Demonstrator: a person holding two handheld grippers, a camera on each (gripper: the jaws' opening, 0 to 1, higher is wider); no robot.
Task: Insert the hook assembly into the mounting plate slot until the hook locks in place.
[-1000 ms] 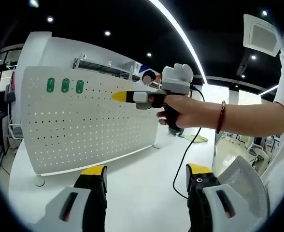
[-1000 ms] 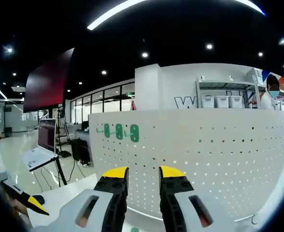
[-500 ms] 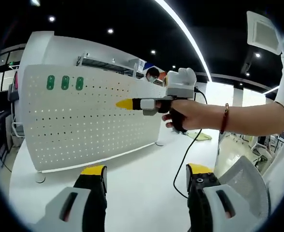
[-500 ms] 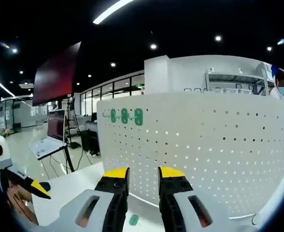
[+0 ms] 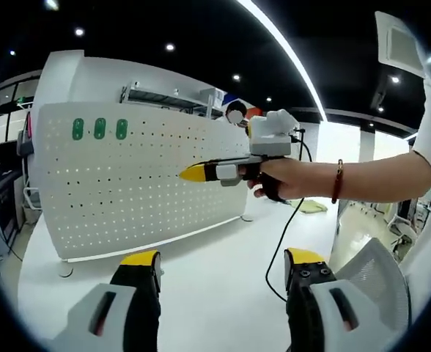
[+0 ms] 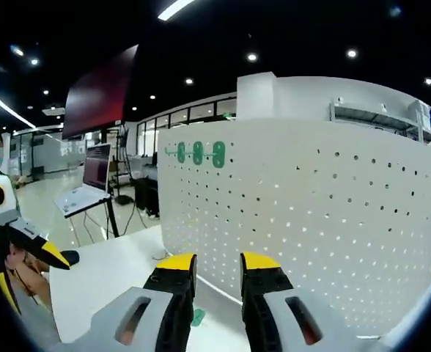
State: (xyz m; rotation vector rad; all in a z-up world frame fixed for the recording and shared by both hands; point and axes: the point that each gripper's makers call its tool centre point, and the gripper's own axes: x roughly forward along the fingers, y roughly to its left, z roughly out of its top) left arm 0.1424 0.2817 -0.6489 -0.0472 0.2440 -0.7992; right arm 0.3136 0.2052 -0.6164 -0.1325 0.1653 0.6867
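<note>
- A white perforated mounting plate (image 5: pixel 138 183) stands upright on a white table (image 5: pixel 215 279), its long axis running across the left gripper view; three green hook pieces (image 5: pixel 99 129) sit in a short row near its upper corner, seen also in the right gripper view (image 6: pixel 198 153)
- A small green piece (image 6: pixel 198 317), too small to identify for sure, lies on the table at the foot of the plate, just beside the right gripper (image 6: pixel 214 268) and slightly to the left of its tips in that view
- The right gripper faces the plate head on, its jaws only a narrow gap apart with nothing between them; in the left gripper view it appears side on (image 5: pixel 193 173), held in a hand (image 5: pixel 285 178), its yellow tips pointing at the plate face and seemingly close to it
- The left gripper (image 5: pixel 223 265) hangs further back over the bare table, its jaws spread wide and empty
- The right gripper is judged the nearer of the two to both the plate and the green piece; the coming move likely turns on dropping its tips down and slightly left to that piece, or on reaching up and left across the plate toward the green row
</note>
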